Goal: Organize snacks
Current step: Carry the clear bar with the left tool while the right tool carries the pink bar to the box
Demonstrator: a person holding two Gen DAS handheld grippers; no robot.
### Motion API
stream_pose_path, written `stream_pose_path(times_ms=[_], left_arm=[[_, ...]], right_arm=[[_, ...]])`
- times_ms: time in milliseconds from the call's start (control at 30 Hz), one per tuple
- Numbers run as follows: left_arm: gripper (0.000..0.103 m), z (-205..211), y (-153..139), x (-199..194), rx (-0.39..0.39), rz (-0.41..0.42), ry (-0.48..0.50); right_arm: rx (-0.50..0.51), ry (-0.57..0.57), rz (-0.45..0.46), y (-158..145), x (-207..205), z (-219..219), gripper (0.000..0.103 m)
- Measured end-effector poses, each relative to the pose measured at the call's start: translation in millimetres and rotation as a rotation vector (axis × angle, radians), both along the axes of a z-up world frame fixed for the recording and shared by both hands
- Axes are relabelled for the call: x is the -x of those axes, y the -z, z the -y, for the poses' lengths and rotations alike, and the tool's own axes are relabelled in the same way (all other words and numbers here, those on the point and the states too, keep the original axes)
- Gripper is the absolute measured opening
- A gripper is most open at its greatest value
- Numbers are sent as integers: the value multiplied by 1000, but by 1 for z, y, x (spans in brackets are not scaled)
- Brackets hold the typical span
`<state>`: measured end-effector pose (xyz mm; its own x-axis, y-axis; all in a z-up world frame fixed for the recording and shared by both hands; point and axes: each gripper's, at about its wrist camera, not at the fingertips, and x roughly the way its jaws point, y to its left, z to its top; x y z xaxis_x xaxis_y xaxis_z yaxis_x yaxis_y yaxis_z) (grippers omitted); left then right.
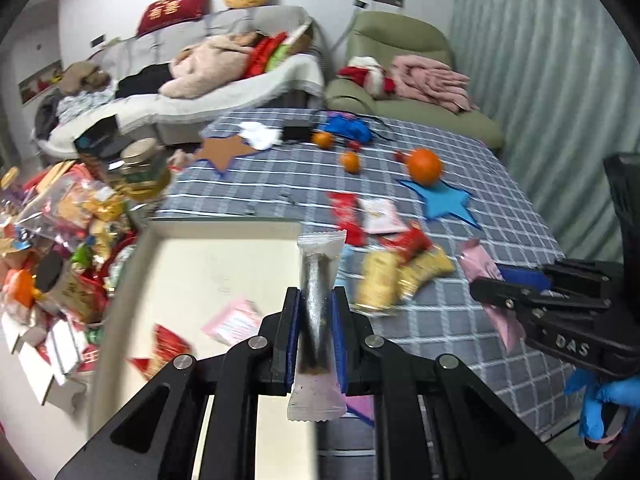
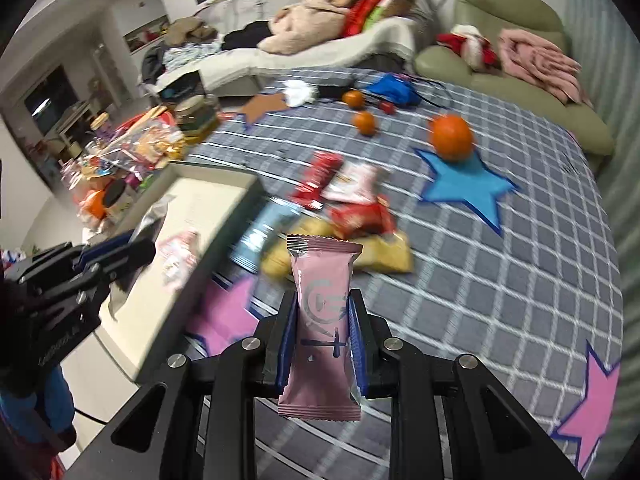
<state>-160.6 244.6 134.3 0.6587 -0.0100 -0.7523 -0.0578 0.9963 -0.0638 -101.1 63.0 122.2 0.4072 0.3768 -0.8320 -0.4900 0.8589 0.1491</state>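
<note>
My left gripper [image 1: 316, 304] is shut on a clear-and-white snack packet [image 1: 318, 280] with a dark bar inside, held at the right edge of the cream tray [image 1: 224, 228]. My right gripper [image 2: 324, 312] is shut on a pink snack packet [image 2: 322, 300], held above the checked cloth. The tray holds a pink packet [image 1: 234, 320] and a red packet [image 1: 168, 344]. Loose snacks lie on the cloth: yellow packets [image 1: 400, 276], red packets [image 1: 348, 216], a pale pink packet [image 1: 380, 216] and a light blue packet [image 2: 260, 236]. The right gripper also shows in the left wrist view [image 1: 500, 292], and the left gripper shows in the right wrist view [image 2: 120, 252].
Oranges [image 1: 424, 166] [image 1: 351, 161] sit on the cloth, one on a blue star mat [image 1: 444, 202]. A heap of bagged snacks and jars [image 1: 80, 216] lies left of the tray. A sofa [image 1: 240, 84] and a green armchair [image 1: 404, 68] stand behind.
</note>
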Motion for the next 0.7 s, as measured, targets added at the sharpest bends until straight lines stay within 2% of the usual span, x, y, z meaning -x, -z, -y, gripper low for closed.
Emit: stream_pose_path(times_ms=[333, 700], left_arm=[[17, -84, 16, -14, 2, -39, -156], [17, -107, 48, -34, 10, -97, -201]], right_arm=[[-16, -128, -9, 0, -13, -87, 26], [-19, -186, -81, 24, -41, -156, 26]])
